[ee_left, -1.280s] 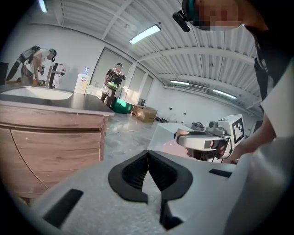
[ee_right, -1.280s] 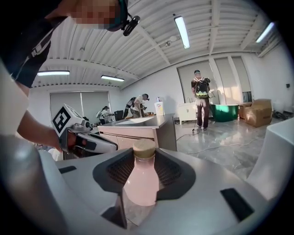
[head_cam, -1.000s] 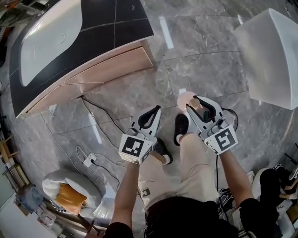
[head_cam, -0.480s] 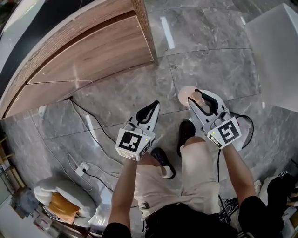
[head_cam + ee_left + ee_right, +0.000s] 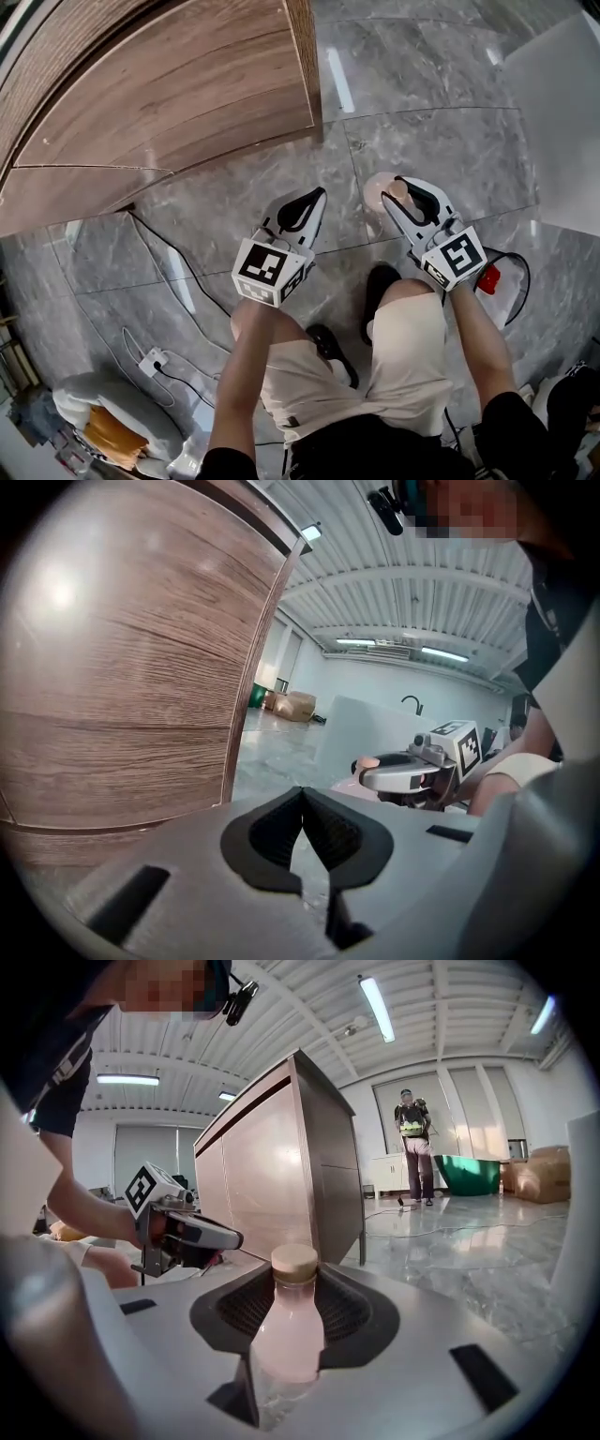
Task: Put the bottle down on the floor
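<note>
While the bottle hangs above the floor, the put-down is not yet done.
The left tongs (image 5: 309,202), in front of the wooden cabinet (image 5: 169,94), are pressed together on nothing and are best kept aside. To their right, the right tongs (image 5: 401,190) clamp the pink bottle (image 5: 377,193) at its upper body, just below the tan cap, over grey floor (image 5: 422,131) ahead of the person's shoes (image 5: 380,286). A clean placement probably means lowering straight down with the base level, picking bare tile away from the shoes and the cable (image 5: 516,272) at far right, and parting the jaws only once the base sits flat.
</note>
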A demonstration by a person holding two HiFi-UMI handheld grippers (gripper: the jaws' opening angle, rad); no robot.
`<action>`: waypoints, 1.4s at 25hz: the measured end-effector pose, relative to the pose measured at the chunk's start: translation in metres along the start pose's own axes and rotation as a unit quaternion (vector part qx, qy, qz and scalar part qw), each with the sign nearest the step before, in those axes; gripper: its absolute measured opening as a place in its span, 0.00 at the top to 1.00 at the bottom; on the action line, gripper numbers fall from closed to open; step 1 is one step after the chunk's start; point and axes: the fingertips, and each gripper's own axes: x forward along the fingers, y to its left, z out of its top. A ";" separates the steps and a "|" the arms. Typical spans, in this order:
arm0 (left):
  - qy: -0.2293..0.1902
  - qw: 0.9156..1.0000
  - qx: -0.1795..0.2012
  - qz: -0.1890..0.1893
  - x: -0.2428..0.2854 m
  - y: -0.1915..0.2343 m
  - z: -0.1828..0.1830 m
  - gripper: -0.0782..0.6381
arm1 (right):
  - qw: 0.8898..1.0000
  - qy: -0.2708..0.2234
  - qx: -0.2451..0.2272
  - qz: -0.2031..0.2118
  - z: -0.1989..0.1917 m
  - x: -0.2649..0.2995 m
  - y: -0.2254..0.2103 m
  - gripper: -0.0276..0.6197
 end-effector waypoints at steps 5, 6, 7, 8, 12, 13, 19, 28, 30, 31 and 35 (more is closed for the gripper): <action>-0.026 1.000 0.001 -0.015 0.020 0.011 -0.006 0.87 | 1.000 0.003 -0.003 -0.005 -0.025 0.014 -0.009 0.74; -0.026 1.000 0.007 -0.016 0.024 0.014 -0.009 0.87 | 1.000 0.001 0.000 -0.008 -0.028 0.017 -0.011 0.74; -0.025 1.000 0.011 -0.016 0.029 0.016 -0.012 0.87 | 1.000 0.001 0.004 -0.011 -0.032 0.019 -0.013 0.74; -0.025 1.000 0.012 -0.014 0.032 0.019 -0.016 0.87 | 1.000 0.001 0.008 -0.015 -0.036 0.021 -0.014 0.74; -0.037 0.999 -0.003 -0.005 0.040 0.030 -0.030 0.87 | 1.000 0.004 0.012 -0.018 -0.048 0.027 -0.014 0.74; -0.039 0.999 -0.004 -0.004 0.042 0.032 -0.033 0.87 | 1.000 0.005 0.011 -0.018 -0.050 0.029 -0.015 0.74; -0.042 0.999 -0.002 0.015 0.049 0.044 -0.052 0.87 | 1.000 0.004 0.018 -0.019 -0.065 0.040 -0.016 0.74; -0.081 0.996 -0.039 0.014 0.061 0.045 -0.044 0.87 | 1.000 0.007 0.004 -0.024 -0.098 0.063 -0.023 0.74; -0.075 0.996 -0.044 0.009 0.062 0.041 -0.047 0.87 | 1.000 0.008 0.007 -0.029 -0.107 0.071 -0.024 0.74; -0.068 0.997 -0.043 0.008 0.063 0.040 -0.049 0.87 | 0.999 0.008 0.006 -0.030 -0.111 0.075 -0.025 0.74; -0.035 0.999 -0.028 0.008 0.062 0.037 -0.063 0.87 | 0.999 0.007 0.008 -0.035 -0.124 0.089 -0.029 0.74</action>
